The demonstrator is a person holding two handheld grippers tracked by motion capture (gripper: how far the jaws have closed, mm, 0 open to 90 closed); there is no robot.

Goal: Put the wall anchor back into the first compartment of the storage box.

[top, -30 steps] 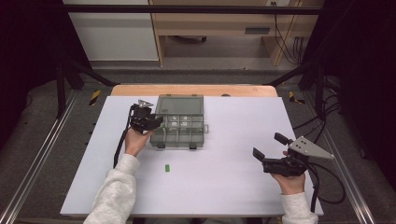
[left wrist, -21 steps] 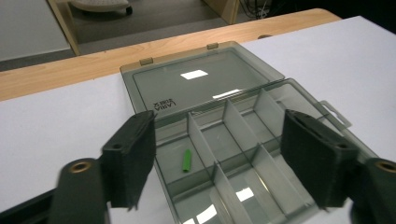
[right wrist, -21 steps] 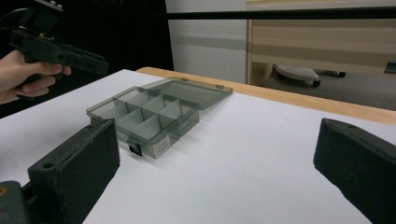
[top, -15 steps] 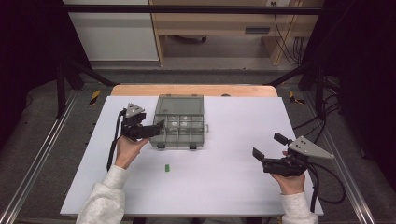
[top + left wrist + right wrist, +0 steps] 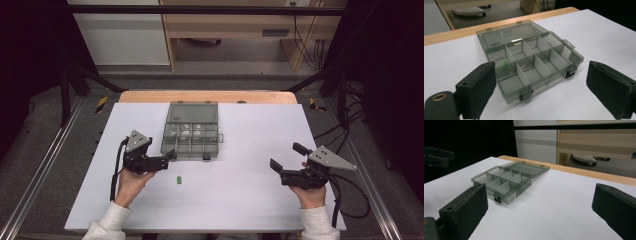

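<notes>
A smoky transparent compartment box [image 5: 191, 132] lies open mid-table, its lid flat behind it. In the left gripper view one small green piece [image 5: 505, 65] stands in a near-left compartment of the box [image 5: 529, 62]. Another small green piece [image 5: 178, 179] lies on the white table in front of the box. My left gripper [image 5: 167, 157] hovers just left of the box's front corner, jaws wide open and empty [image 5: 541, 75]. At the right, well clear of the box [image 5: 506, 181], my right gripper [image 5: 287, 157] is held open and empty [image 5: 540, 192].
The white table top [image 5: 250, 200] has a wooden strip [image 5: 207, 96] along its far edge. Metal rails [image 5: 40, 175] run down both sides, and cables [image 5: 350, 200] trail at the right. A desk and cabinet stand beyond the table.
My left gripper has drawn back from the box's left side toward the person and now sits lower in the high view. The right gripper has barely moved.
</notes>
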